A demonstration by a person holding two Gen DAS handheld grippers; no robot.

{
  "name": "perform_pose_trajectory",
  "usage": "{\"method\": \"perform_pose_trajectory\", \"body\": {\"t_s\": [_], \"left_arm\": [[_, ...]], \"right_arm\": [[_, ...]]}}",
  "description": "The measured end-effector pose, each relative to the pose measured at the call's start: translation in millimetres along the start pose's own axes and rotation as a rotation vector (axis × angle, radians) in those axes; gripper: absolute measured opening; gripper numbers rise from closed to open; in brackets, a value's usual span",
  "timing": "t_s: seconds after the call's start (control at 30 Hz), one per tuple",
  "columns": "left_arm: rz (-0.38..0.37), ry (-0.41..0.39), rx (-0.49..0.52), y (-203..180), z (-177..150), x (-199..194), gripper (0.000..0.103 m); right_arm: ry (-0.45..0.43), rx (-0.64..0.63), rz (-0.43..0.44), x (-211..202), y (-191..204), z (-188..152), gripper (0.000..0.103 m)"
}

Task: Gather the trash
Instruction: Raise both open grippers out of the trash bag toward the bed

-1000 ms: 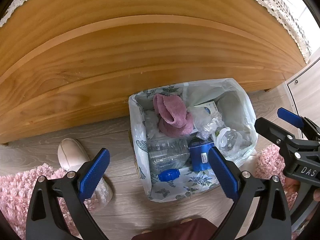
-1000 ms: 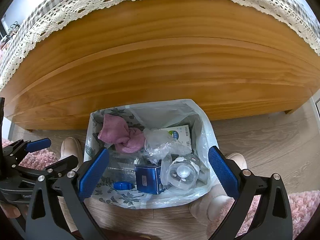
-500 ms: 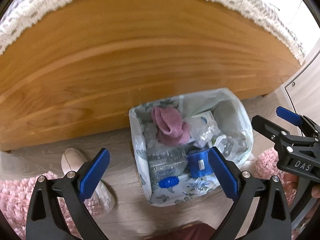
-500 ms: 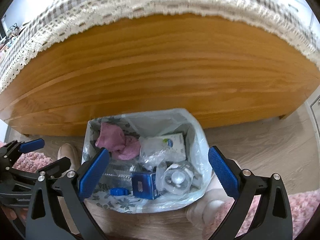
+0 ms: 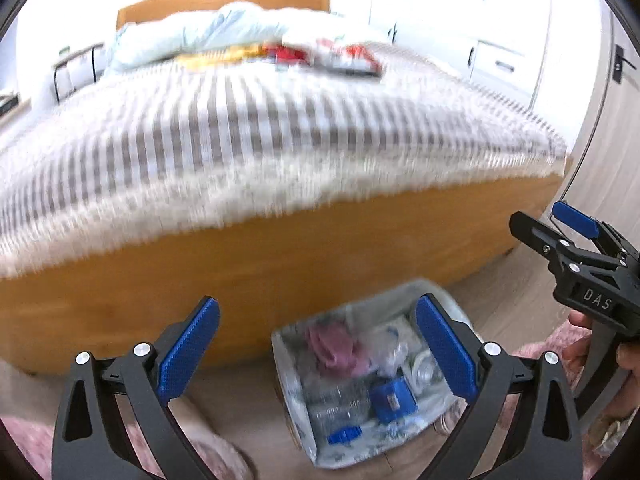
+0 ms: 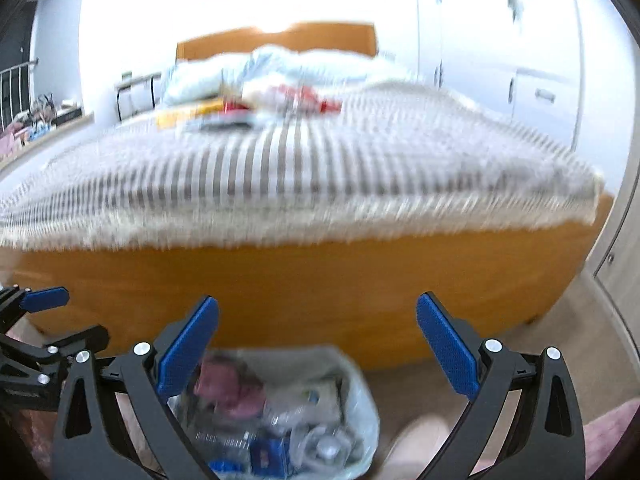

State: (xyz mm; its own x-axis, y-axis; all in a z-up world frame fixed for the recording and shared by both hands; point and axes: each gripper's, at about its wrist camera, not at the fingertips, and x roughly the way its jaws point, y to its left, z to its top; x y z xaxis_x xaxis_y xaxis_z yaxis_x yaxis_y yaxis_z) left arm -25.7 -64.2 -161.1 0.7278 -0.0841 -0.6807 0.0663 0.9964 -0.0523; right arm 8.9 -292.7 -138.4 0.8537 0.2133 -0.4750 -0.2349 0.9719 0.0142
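Note:
A trash bin (image 5: 292, 376) lined with a clear bag stands on the floor at the foot of the bed; it also shows in the right wrist view (image 6: 360, 412). It holds a pink cloth (image 5: 332, 348), clear plastic bottles and a blue box (image 5: 392, 400). Red, white and yellow wrappers (image 5: 340, 56) lie far off on the bed, blurred; they also show in the right wrist view (image 6: 280, 100). My left gripper (image 5: 316, 348) is open and empty above the bin. My right gripper (image 6: 316, 344) is open and empty, also above the bin.
The bed has a wooden footboard (image 5: 280, 248) and a grey-striped cover with a lace edge (image 6: 320, 168). A light blue duvet (image 5: 200, 36) lies near the headboard. White wardrobes (image 6: 520, 80) stand at the right. Pink rugs (image 5: 24, 440) and slippers lie on the floor.
Both grippers have tilted up and away from the bin, so the bed top and its wrappers have come into view. The bin now sits low in both views. Both stay open.

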Motion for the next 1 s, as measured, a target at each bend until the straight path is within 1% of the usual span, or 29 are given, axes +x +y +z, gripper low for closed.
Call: {"method": "perform_pose_trajectory", "body": {"t_s": [0.07, 0.13, 0.23, 0.33, 0.57, 0.7, 0.8, 1.0], "left_arm": [[-0.022, -0.041, 0.002, 3.1, 15.2, -7.3, 0.095], [-0.027, -0.074, 0.004, 4.9, 29.1, -11.4, 0.095], [-0.019, -0.130, 0.008, 8.4, 51.5, -16.2, 0.095], [-0.015, -0.192, 0.006, 12.3, 76.0, -19.2, 0.095], [0.001, -0.285, -0.003, 21.0, 122.5, -13.0, 0.095], [-0.006, -0.314, -0.004, 17.9, 145.2, -7.4, 0.095], [-0.012, -0.333, 0.007, 15.1, 161.0, -2.1, 0.095], [-0.019, -0.381, 0.009, 15.5, 193.2, 3.6, 0.095]], "right_arm": [[-0.053, -0.011, 0.009, -6.1, -2.1, 15.2, 0.095], [-0.095, -0.028, 0.015, -6.2, -2.4, 30.5, 0.095], [-0.151, -0.035, 0.023, -6.9, -6.4, 53.5, 0.095], [-0.197, -0.034, 0.013, -0.2, -12.2, 76.3, 0.095], [-0.229, 0.000, 0.041, 24.9, -21.5, 117.5, 0.095], [-0.218, 0.017, 0.071, 38.9, -22.3, 140.3, 0.095], [-0.234, 0.013, 0.073, 49.0, -19.7, 162.1, 0.095], [-0.244, 0.000, 0.067, 68.8, -10.6, 191.1, 0.095]]}}
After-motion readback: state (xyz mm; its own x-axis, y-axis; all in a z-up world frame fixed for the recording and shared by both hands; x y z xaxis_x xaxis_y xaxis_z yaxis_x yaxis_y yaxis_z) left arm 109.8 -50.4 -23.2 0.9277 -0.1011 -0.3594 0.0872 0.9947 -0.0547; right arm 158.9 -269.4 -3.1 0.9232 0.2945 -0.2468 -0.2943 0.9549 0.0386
